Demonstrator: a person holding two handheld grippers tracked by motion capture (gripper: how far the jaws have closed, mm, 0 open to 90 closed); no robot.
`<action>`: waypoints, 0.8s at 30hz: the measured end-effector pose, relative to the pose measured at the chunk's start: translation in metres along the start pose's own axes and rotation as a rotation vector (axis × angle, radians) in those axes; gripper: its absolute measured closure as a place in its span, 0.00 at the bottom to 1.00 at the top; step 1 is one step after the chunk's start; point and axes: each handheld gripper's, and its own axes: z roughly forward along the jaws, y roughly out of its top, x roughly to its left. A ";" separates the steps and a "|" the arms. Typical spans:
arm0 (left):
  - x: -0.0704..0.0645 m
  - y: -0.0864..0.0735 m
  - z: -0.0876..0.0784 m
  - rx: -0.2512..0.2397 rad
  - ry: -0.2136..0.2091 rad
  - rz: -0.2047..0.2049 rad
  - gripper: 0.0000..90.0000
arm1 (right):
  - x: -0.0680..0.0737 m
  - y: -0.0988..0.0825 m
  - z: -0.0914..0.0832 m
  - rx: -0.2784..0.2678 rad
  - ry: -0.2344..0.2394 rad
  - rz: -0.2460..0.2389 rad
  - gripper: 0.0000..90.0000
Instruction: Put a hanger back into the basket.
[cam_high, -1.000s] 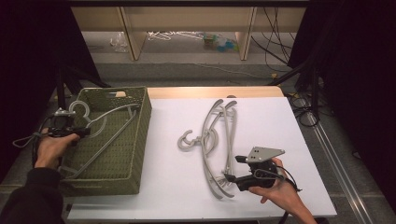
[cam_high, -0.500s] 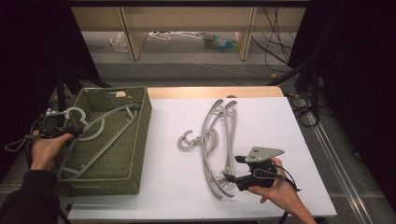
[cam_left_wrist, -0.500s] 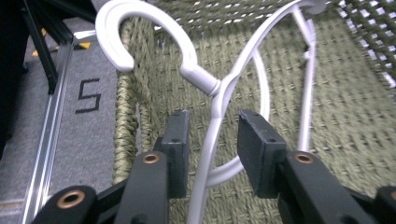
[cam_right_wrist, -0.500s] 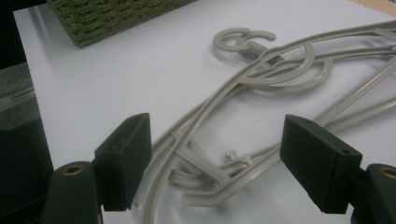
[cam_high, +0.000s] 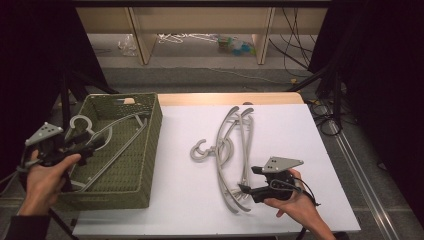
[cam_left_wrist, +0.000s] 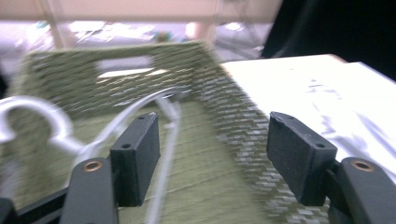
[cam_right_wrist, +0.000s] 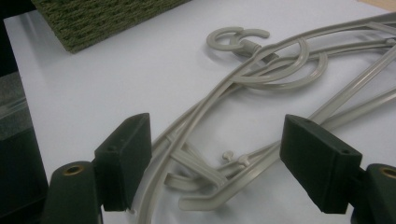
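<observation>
One hanger (cam_high: 107, 145) already lies inside the green woven basket (cam_high: 150, 150), which stands at the left edge of the table (cam_high: 330, 200); we judge the sorting to be partly done, with more left than finished.

Nearest to the person, at the table's front right, the right gripper (cam_high: 243, 189) rests low over the lower ends of the remaining hangers (cam_high: 235, 150). Its jaws stand wide apart, and in the right gripper view (cam_right_wrist: 215, 163) the grey arms of the pile (cam_right_wrist: 261, 93) run between the pads without being pressed; we record it as open and holding nothing.

At the front left, the left gripper (cam_high: 92, 145) hangs over the basket's near left part. Its jaws have just been opening, and in the left gripper view (cam_left_wrist: 212, 158) a thin arm of the deposited hanger (cam_left_wrist: 140, 112) runs just beside the left pad with clear space across to the right one; we read this as a release, nothing gripped.

Farther off, toward the middle of the table, the pile's hooks and shoulders lie tangled on the white surface, well apart from the basket. We cannot tell the exact count in that pile. All of it has yet to be moved across.
</observation>
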 end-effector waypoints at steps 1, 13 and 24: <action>-0.010 -0.002 -0.002 -0.009 -0.023 0.013 0.38 | 0.000 0.000 0.000 0.000 0.000 0.000 0.29; -0.103 -0.032 0.008 -0.089 -0.261 0.043 0.23 | 0.000 0.000 0.006 -0.022 -0.023 0.023 0.29; -0.154 -0.071 0.022 -0.059 -0.326 0.134 0.20 | -0.001 -0.004 0.004 -0.026 -0.036 0.031 0.25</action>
